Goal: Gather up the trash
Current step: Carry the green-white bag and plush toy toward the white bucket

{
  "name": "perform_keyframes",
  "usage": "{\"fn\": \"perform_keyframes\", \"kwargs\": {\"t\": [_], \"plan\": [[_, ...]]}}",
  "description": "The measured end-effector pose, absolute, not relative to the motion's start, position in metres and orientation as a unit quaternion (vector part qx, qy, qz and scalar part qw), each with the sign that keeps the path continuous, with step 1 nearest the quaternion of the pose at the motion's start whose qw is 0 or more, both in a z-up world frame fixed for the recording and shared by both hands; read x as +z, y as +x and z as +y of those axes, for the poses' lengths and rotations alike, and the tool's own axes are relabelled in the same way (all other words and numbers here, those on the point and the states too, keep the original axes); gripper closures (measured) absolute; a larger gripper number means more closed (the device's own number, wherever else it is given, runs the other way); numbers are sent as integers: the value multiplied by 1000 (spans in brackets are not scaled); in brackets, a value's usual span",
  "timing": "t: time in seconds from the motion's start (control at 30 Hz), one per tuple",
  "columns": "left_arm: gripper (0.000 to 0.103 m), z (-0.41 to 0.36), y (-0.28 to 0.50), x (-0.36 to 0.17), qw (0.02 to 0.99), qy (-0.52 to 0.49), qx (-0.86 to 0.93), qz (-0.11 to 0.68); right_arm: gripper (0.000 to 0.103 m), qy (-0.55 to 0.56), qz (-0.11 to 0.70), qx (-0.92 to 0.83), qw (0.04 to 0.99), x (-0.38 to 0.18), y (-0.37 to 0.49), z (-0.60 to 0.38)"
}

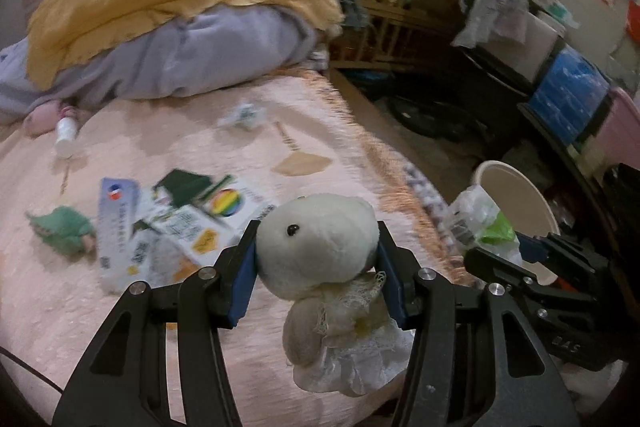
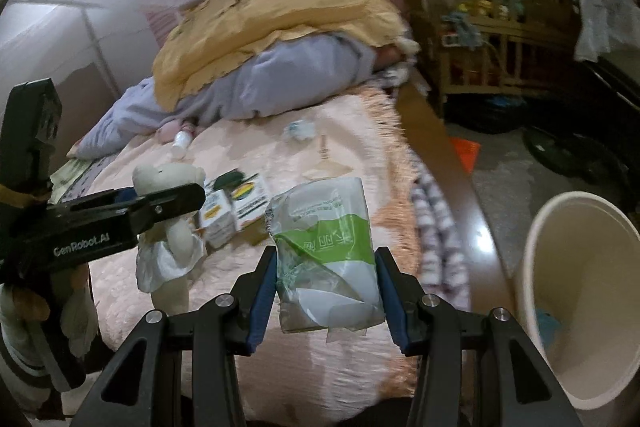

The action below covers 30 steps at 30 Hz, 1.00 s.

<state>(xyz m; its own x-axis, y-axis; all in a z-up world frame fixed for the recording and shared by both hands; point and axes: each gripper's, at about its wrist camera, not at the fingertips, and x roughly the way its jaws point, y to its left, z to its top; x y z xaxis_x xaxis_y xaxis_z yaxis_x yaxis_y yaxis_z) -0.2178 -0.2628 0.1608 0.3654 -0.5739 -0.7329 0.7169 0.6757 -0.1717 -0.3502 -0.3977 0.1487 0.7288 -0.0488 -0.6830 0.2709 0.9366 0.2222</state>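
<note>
My left gripper [image 1: 318, 259] is shut on a white plush bear [image 1: 316, 251] in a lace dress, held by the head above the pink bed; the right wrist view shows the same left gripper [image 2: 160, 203] and bear [image 2: 168, 227] at the left. My right gripper [image 2: 326, 279] is shut on a clear and green plastic wrapper [image 2: 326, 251], which the left wrist view shows as a crumpled wrapper [image 1: 480, 223] beside the cream waste bin [image 1: 520, 195]. That bin [image 2: 584, 291] stands on the floor right of the bed, with something blue inside.
On the pink bedspread [image 1: 120, 327] lie several printed cartons [image 1: 180, 223], a green toy [image 1: 64, 229], a white bottle [image 1: 66, 137] and a crumpled wrapper [image 1: 244, 115]. Yellow and lilac bedding [image 2: 280, 39] is piled behind. A wooden crib [image 2: 488, 27] and clutter fill the right.
</note>
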Motion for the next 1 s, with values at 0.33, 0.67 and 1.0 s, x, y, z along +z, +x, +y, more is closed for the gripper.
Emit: {"fn": "perform_keyframes", "kwargs": {"t": [0.33,0.67,1.0], "plan": [[51,-325,-246,157,793,110,-439,406,57,188,342,-155,908,150,-392,-452],[51,-374,-266,152,767,123,-474,415,57,214,339,-202,894,142,-422,-489],[51,-418,-273,144,731,101,-512,439,57,241,337,-252,874,131,-449,-527]]}}
